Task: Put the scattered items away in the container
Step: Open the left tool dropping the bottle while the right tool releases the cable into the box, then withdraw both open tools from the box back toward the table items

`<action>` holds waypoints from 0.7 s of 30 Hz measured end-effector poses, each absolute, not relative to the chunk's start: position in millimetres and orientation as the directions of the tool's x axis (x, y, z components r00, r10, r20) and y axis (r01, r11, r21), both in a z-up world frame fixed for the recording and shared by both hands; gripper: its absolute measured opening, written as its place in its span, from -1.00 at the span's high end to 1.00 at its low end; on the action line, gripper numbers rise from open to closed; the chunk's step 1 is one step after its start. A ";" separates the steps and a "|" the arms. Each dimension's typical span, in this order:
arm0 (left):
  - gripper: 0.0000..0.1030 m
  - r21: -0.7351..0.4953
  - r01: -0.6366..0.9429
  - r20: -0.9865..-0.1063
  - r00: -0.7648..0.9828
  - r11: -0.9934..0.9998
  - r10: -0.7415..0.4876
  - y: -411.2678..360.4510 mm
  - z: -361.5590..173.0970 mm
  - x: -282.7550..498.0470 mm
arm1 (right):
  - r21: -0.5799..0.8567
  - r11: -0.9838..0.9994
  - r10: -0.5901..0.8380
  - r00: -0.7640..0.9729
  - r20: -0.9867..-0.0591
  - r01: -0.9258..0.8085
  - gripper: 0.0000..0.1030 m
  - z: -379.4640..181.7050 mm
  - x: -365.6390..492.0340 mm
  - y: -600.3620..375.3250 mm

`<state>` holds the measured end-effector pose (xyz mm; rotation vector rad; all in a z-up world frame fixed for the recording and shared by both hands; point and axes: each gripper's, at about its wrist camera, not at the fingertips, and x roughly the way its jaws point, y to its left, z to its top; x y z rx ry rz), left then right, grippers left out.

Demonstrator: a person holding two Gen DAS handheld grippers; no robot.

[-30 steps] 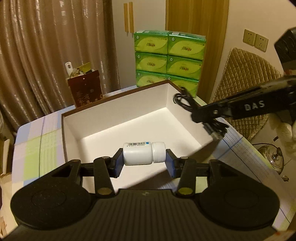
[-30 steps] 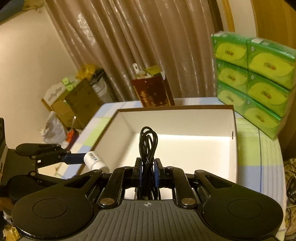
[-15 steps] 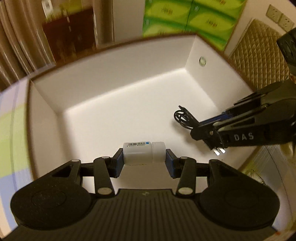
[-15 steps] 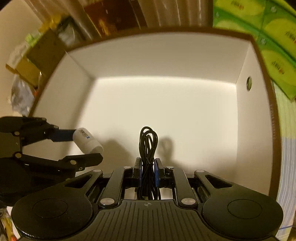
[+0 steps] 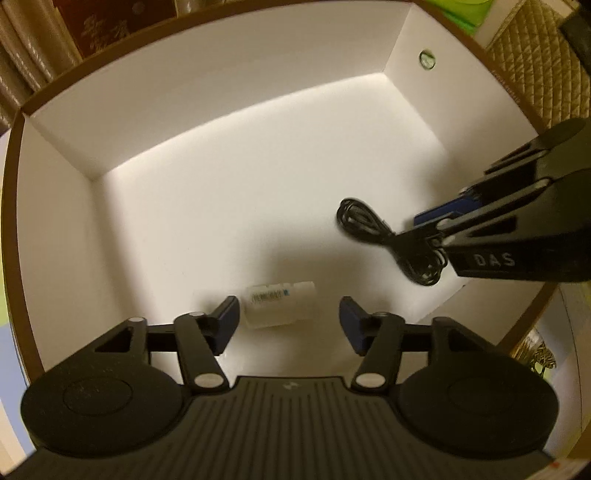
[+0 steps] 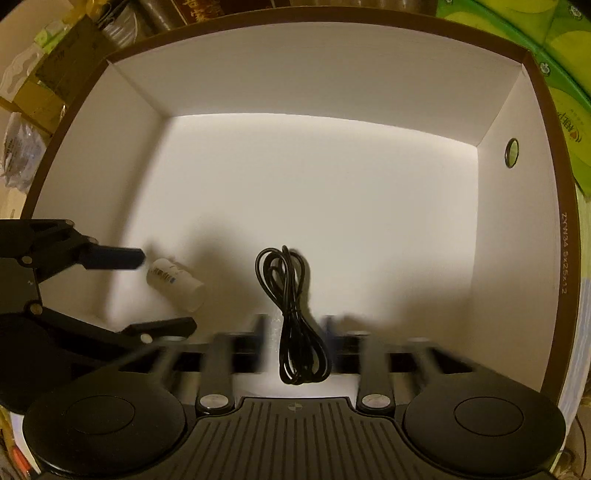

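Left gripper (image 5: 288, 317) down inside white box (image 5: 221, 92), fingers spread wide, nothing clamped. One small white pill bottle (image 5: 279, 304) on its side between the blue pads (image 5: 227, 321), barcode label up, cap end toward the right pad; slightly blurred, so contact with the box floor not certain (gap visible on both sides, no pad touching). Same bottle in right wrist view (image 6: 175, 278), just past the left gripper (image 6: 159, 291) entering from the left edge. Right of bottle, one coiled black cable (image 5: 388, 240), loop end pointing into the box, tail end bunched at the right gripper (image 5: 439, 236). In right wrist view cable (image 6: 293, 317) hanging vertically at centre, between the right gripper (image 6: 295, 332) fingers; fingers motion-blurred but clearly apart with daylight either side of the cable, not pinching. Cable resting on floor or mid-air: cannot tell. Count: one bottle, one cable, one box, two grippers. Box (image 6: 517, 110) with brown rim, white interior, one round hole (image 6: 511, 153) in the right-hand wall, printed code along that rim. Outside: dark red carton (image 5: 107, 22) behind the far wall, green tissue packs (image 6: 561, 92) to the right, quilted cushion (image 5: 535, 62) at far right. Nothing else lying on the box floor around the two items.
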<state>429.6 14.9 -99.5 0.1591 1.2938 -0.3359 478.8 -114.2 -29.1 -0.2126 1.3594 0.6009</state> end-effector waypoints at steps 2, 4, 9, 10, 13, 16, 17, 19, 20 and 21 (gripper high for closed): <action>-0.42 -0.077 0.311 -0.961 0.230 0.947 -0.153 17.0 -99.0 430.7 | 0.193 0.823 0.288 0.100 -0.952 -0.533 -0.20 -26.7 476.3 -116.3; -0.48 -0.067 0.305 -0.963 0.231 0.950 -0.142 17.0 -98.8 430.7 | 0.205 0.820 0.297 0.091 -0.951 -0.534 -0.20 -25.0 475.1 -117.6; -0.53 -0.047 0.297 -0.965 0.233 0.954 -0.121 18.4 -100.4 430.0 | 0.206 0.818 0.307 0.105 -0.946 -0.538 -0.22 -20.6 471.3 -122.4; -0.56 -0.047 0.292 -0.964 0.239 0.955 -0.120 19.3 -99.6 429.5 | 0.206 0.817 0.310 0.109 -0.945 -0.539 -0.22 -18.5 471.2 -124.9; -0.62 -0.044 0.280 -0.959 0.257 0.959 -0.119 21.0 -94.4 427.8 | 0.204 0.812 0.318 0.122 -0.940 -0.546 -0.25 -10.7 470.3 -126.0; -0.63 -0.045 0.272 -0.954 0.274 0.961 -0.122 21.9 -88.3 425.5 | 0.207 0.809 0.328 0.131 -0.936 -0.550 -0.27 -1.4 467.5 -129.1; -0.63 -0.044 0.271 -0.953 0.279 0.962 -0.122 21.7 -86.1 424.4 | 0.206 0.809 0.330 0.135 -0.934 -0.550 -0.28 0.7 466.5 -130.4; -0.64 -0.040 0.268 -0.950 0.289 0.963 -0.120 21.2 -81.6 421.7 | 0.205 0.810 0.331 0.139 -0.933 -0.550 -0.29 5.4 464.7 -130.4; -0.64 -0.037 0.265 -0.948 0.295 0.964 -0.117 21.3 -79.7 420.4 | 0.202 0.810 0.330 0.142 -0.933 -0.551 -0.29 8.9 463.5 -130.6; -0.64 -0.033 0.261 -0.947 0.301 0.965 -0.114 22.5 -78.1 419.0 | 0.200 0.808 0.331 0.145 -0.933 -0.554 -0.30 11.0 461.9 -130.5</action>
